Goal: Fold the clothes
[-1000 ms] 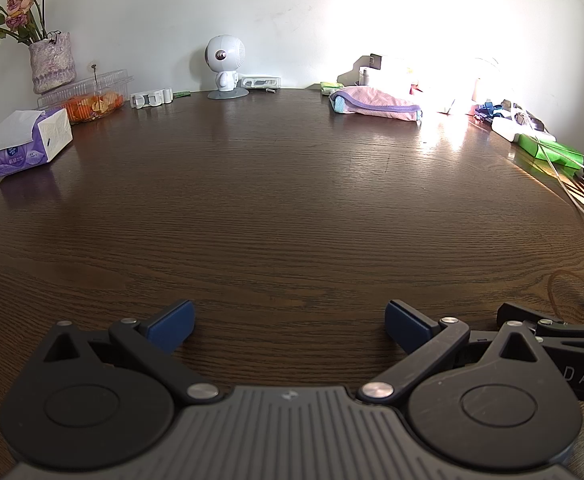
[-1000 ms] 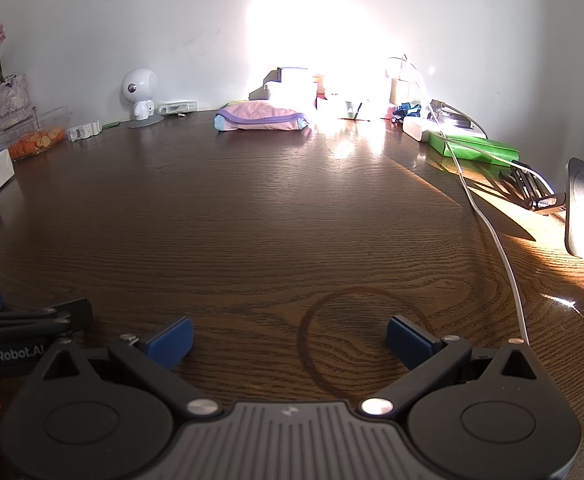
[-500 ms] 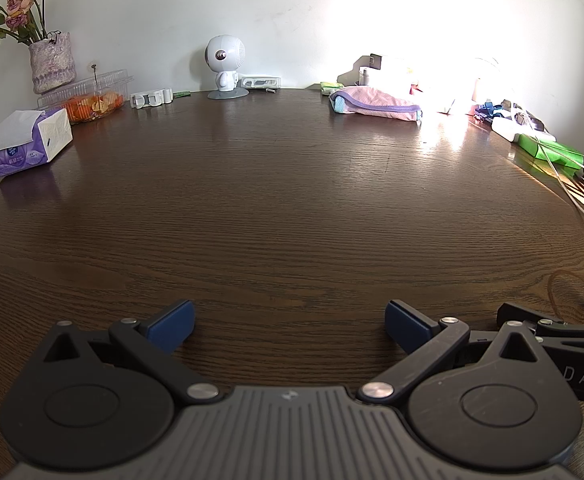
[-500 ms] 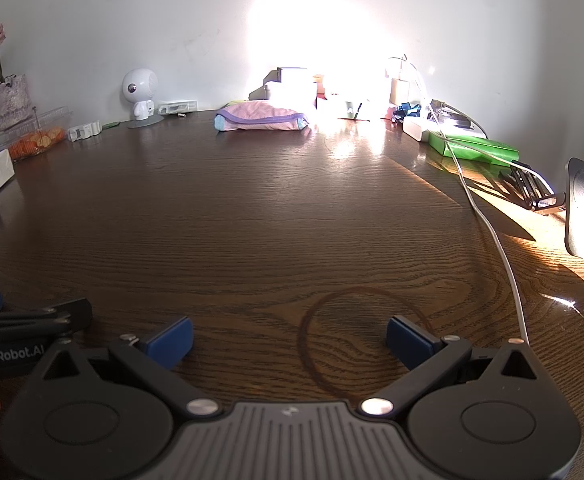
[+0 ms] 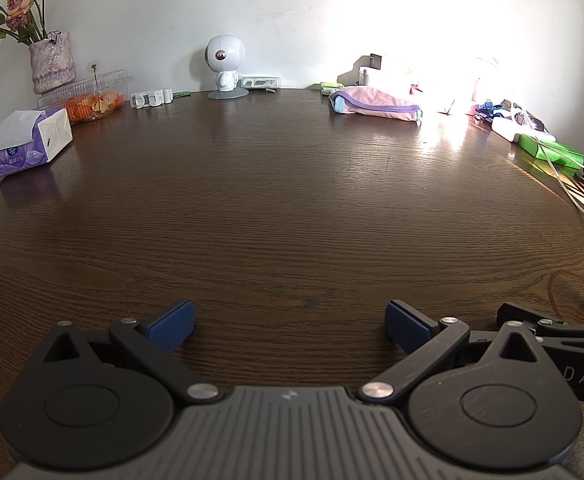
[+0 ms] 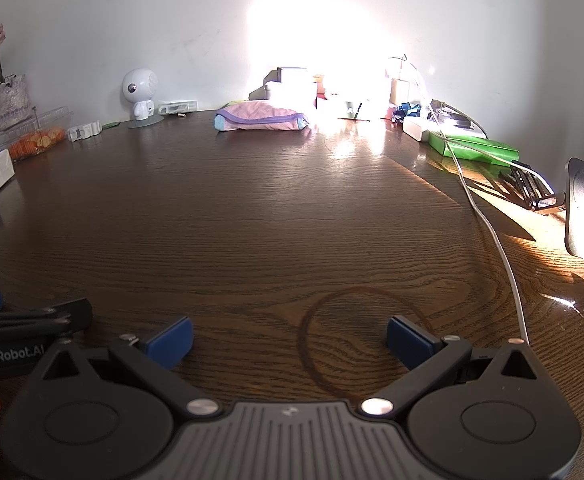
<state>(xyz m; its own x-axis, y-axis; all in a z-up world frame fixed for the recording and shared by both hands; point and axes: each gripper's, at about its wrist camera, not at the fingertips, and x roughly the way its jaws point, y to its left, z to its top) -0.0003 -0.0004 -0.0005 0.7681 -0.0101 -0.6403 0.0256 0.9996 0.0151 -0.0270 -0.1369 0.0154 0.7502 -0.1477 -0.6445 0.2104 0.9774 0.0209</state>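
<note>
left gripper [image 5: 287, 320]: jaws apart, empty; low over counter [image 5: 292, 208]
right gripper [image 6: 287, 334]: same
pink garment [image 5: 376, 101]: folded, parked far back, likely done

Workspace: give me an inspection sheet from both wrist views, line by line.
Surface: dark wood table, bare in the middle, with a ring mark near the right gripper.
Job's things: pink folded cloth at the far edge, by the wall.
Clutter: tissue box, flower vase, clear food container, white robot figure, green packet.
Grippers: left gripper and right gripper both open, empty, low over the table.
Cables: white cable running along the right side.
Surroundings: white wall, strong glare behind the cloth.
</note>
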